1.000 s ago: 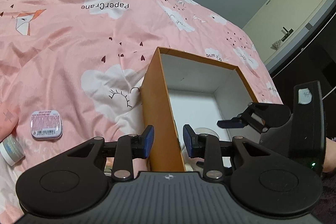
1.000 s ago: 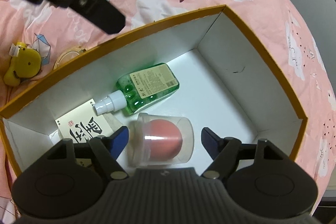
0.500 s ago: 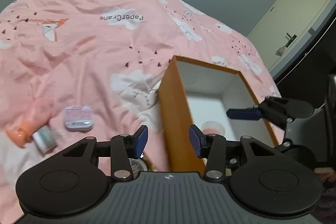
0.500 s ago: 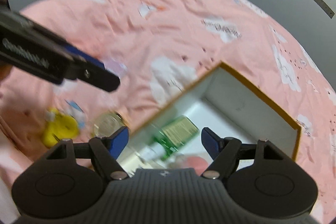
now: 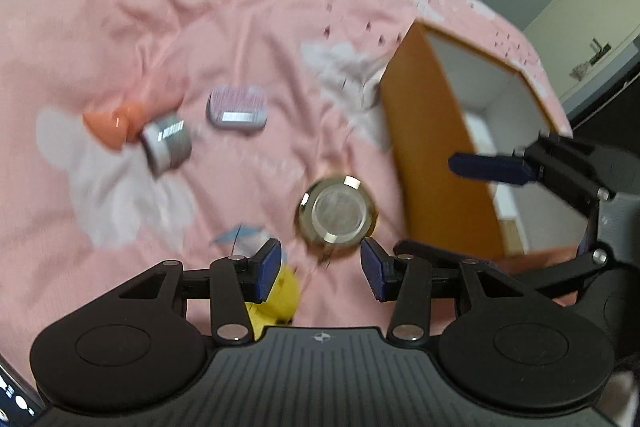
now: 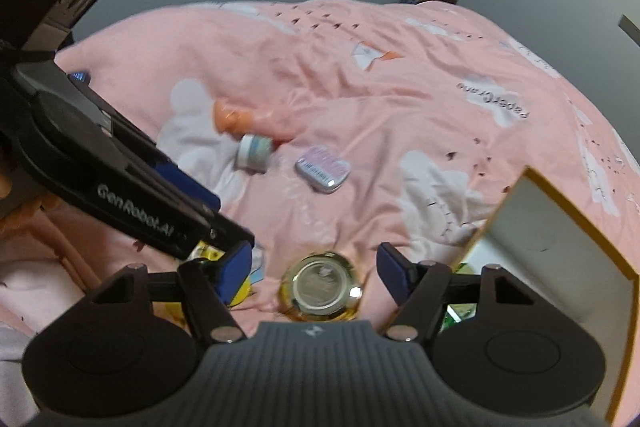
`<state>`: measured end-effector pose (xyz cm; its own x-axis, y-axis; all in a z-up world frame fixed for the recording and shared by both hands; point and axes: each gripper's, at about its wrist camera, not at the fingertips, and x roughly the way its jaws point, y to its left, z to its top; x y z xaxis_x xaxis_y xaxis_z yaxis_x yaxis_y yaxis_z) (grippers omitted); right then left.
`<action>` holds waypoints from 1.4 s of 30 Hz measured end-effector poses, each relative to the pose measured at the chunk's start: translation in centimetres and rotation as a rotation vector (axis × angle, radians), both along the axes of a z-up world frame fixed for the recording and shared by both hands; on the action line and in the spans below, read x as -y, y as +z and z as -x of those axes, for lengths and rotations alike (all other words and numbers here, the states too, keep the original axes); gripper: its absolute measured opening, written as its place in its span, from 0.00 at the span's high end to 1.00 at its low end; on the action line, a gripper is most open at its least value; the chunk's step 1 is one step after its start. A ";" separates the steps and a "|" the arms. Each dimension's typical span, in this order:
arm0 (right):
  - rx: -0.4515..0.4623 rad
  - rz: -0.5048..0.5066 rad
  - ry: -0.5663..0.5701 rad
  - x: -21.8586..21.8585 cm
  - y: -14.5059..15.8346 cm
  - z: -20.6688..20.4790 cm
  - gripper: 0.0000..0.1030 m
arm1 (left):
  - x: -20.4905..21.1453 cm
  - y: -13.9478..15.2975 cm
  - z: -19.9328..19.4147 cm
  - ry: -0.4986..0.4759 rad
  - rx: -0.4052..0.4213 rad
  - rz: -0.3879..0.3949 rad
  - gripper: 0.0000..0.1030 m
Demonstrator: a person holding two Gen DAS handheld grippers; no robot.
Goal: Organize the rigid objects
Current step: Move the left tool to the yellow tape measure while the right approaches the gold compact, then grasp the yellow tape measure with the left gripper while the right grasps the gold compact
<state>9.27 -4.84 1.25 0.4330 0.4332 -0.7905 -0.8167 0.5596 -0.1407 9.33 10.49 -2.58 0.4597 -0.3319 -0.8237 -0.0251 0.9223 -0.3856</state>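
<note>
1. I read the job as roughly half done. The orange box (image 5: pixel 436 155) sits on the bed (image 5: pixel 256 27) at about 3 o'clock in my left wrist view, and through my right wrist view I catch a sliver of something green inside it at the 4 o'clock edge, so at least one item is already packed. The rest of its interior is hidden from here.

2. Still loose on the bed: the round gold-rimmed tin (image 5: pixel 337 212) just ahead of my left hand-held gripper (image 5: pixel 320 269), the flat rectangular tin (image 5: pixel 237 111) at 11 o'clock, the small silver-sided jar (image 5: pixel 167 143) at 10 o'clock touching an orange piece (image 5: pixel 114 125) whose shape I cannot make out, and a yellow toy (image 5: pixel 282 297) partly hidden under the left fingers at 7 o'clock.

3. My left hand-held gripper is released and carries nothing; the round tin lies beyond its tips, not between them.

4. My right hand-held gripper (image 6: pixel 316 273) is also empty. Its jaws are closing, yet the same round tin (image 6: pixel 322 285) sits on the bed below the gap with no pad touching it.

5. Both hand-held grippers are aimed at that round tin, so I judge it the next pick; five things appear left to move into the box.
</note>
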 end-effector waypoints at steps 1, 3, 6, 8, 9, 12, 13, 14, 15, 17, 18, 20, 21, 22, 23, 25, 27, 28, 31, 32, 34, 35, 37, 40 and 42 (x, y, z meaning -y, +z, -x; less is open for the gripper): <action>0.001 0.015 0.013 -0.3 -0.4 0.2 0.34 | 0.0 -0.4 0.2 -0.016 -0.006 -0.008 0.47; 0.003 0.045 0.040 -0.6 -1.1 0.5 0.34 | 0.1 -1.0 0.5 -0.046 -0.016 -0.023 0.43; -0.004 0.095 0.078 -0.7 -2.1 0.5 0.34 | 0.4 -1.3 0.9 -0.083 -0.003 -0.052 0.40; -0.009 0.122 0.095 -0.7 -2.5 0.4 0.34 | 0.8 -1.5 1.0 -0.108 0.006 -0.085 0.35; -0.010 0.136 0.104 -0.7 -2.7 0.3 0.34 | 1.2 -1.6 1.0 -0.122 0.007 -0.109 0.31; 0.002 0.168 0.130 -0.5 -3.0 0.3 0.34 | 2.4 -2.1 1.1 -0.194 0.016 -0.202 0.26; 0.007 0.177 0.137 -0.4 -3.0 0.2 0.34 | 2.8 -2.3 1.1 -0.212 0.014 -0.228 0.25; 0.009 0.181 0.139 -0.2 -2.9 0.1 0.33 | 3.0 -2.5 1.1 -0.219 0.009 -0.242 0.23; 0.008 0.181 0.138 -0.1 -2.7 -0.1 0.33 | 3.4 -2.8 1.0 -0.228 0.005 -0.264 0.23; -0.003 0.177 0.135 0.1 -2.4 -0.6 0.33 | 4.4 -3.4 0.9 -0.250 -0.003 -0.340 0.22; -0.007 0.175 0.133 0.1 -2.3 -0.7 0.33 | 5.0 -3.9 0.9 -0.267 -0.009 -0.386 0.22; -0.006 0.180 0.135 0.0 -2.4 -0.9 0.32 | 5.8 -4.8 0.8 -0.301 -0.026 -0.440 0.22; -0.004 0.182 0.135 -0.1 -2.4 -0.9 0.32 | 6.1 -5.2 0.7 -0.315 -0.034 -0.447 0.22; -0.007 0.183 0.134 -0.2 -2.6 -1.0 0.32 | 6.2 -5.5 0.6 -0.324 -0.039 -0.455 0.21; -0.015 0.181 0.132 -0.3 -2.7 -1.0 0.32 | 6.3 -5.8 0.5 -0.327 -0.042 -0.469 0.21; -0.038 0.176 0.127 -0.5 -3.1 -1.1 0.32 | 6.5 -6.3 0.3 -0.332 -0.049 -0.501 0.21; -0.047 0.177 0.128 -0.7 -3.5 -1.2 0.32 | 6.5 -6.7 0.1 -0.329 -0.054 -0.512 0.21; -0.049 0.180 0.128 -0.8 -3.6 -1.2 0.32 | 6.5 -6.9 0.0 -0.329 -0.055 -0.512 0.21; -0.059 0.187 0.127 -1.0 -3.9 -1.5 0.32 | 6.4 -7.3 -0.3 -0.321 -0.049 -0.513 0.30; -0.061 0.191 0.126 -1.0 -4.0 -1.5 0.32 | 6.3 -7.4 -0.3 -0.316 -0.048 -0.503 0.32; -0.060 0.200 0.128 -1.1 -4.1 -1.6 0.32 | 6.1 -7.2 -0.3 -0.310 -0.042 -0.482 0.40; -0.060 0.204 0.128 -1.2 -4.2 -1.7 0.32 | 5.9 -7.1 -0.2 -0.309 -0.042 -0.461 0.47; -0.062 0.214 0.133 -1.3 -4.3 -1.8 0.32 | 5.7 -6.9 -0.2 -0.299 -0.030 -0.442 0.52; -0.059 0.231 0.142 -1.5 -4.5 -1.9 0.32 | 5.3 -6.6 -0.1 -0.288 -0.008 -0.401 0.65; -0.056 0.241 0.152 -1.7 -4.5 -1.9 0.32 | 5.0 -6.5 -0.1 -0.278 -0.009 -0.383 0.66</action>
